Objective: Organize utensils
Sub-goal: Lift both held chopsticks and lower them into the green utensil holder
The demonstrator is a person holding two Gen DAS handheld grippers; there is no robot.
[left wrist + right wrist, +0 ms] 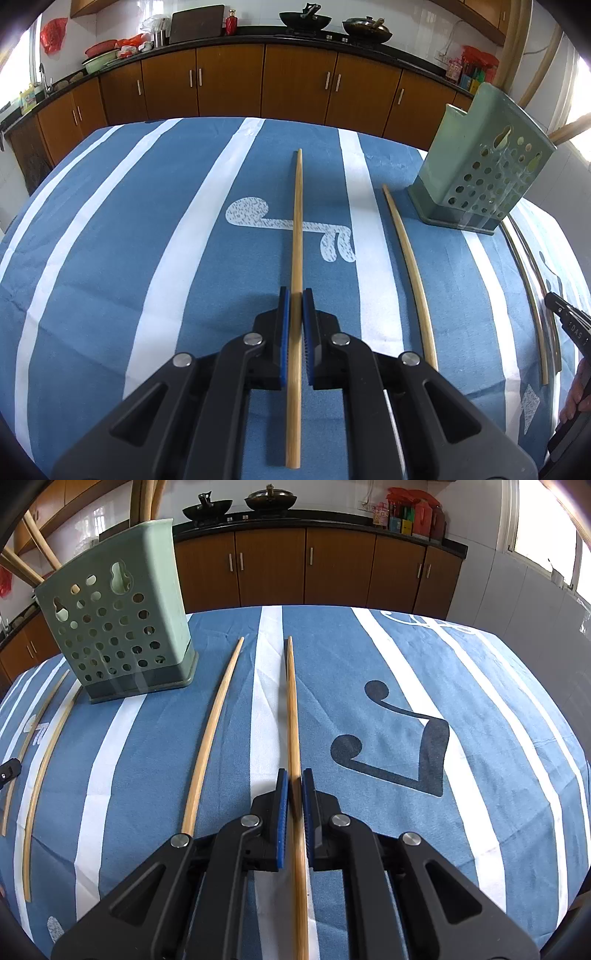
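Note:
In the left wrist view my left gripper is shut on a bamboo chopstick that runs straight ahead over the blue striped cloth. A second chopstick lies just to its right. My right gripper is likewise shut on another chopstick, with a loose chopstick lying to its left. A green perforated utensil holder stands upright on the cloth between the two pairs. The right gripper's tip shows at the edge of the left view. Whether either held stick is off the cloth, I cannot tell.
The table's blue and white cloth spreads wide on both sides. Beyond the far edge runs a row of brown kitchen cabinets with woks on the counter. A window is at the right.

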